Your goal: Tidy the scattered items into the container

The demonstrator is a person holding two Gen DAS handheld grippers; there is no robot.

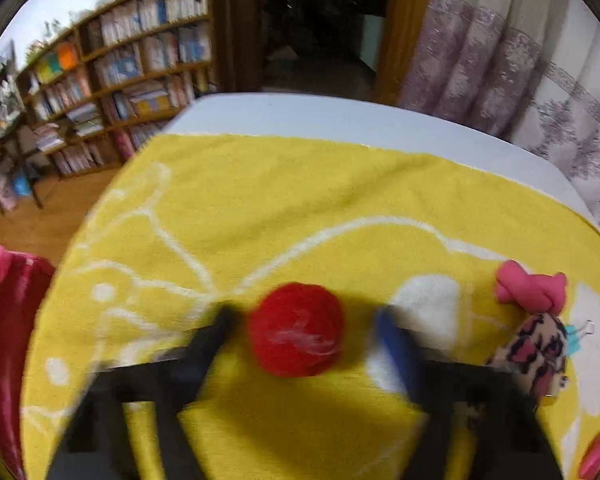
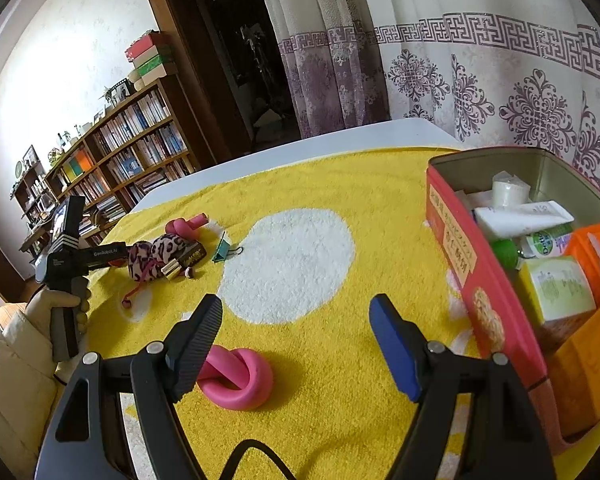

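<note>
In the left wrist view, my left gripper [image 1: 304,320] is open around a red fuzzy ball [image 1: 296,330] lying on the yellow towel [image 1: 280,208]; the jaws stand on either side, apart from it. A pink knotted tube [image 1: 530,286] and a leopard-print pouch [image 1: 536,348] lie to its right. In the right wrist view, my right gripper [image 2: 296,320] is open and empty above the towel [image 2: 340,184]. A pink knotted ring [image 2: 238,380] lies by its left finger. The red tin [image 2: 460,240], holding several items, stands at the right.
A teal binder clip [image 2: 222,250], a second pink knot [image 2: 186,226], a leopard pouch [image 2: 156,256] and small cosmetics lie at the towel's left. The left hand-held gripper body [image 2: 66,256] shows there. Bookshelves [image 2: 120,148] and curtains [image 2: 500,80] stand behind the white table [image 2: 340,136].
</note>
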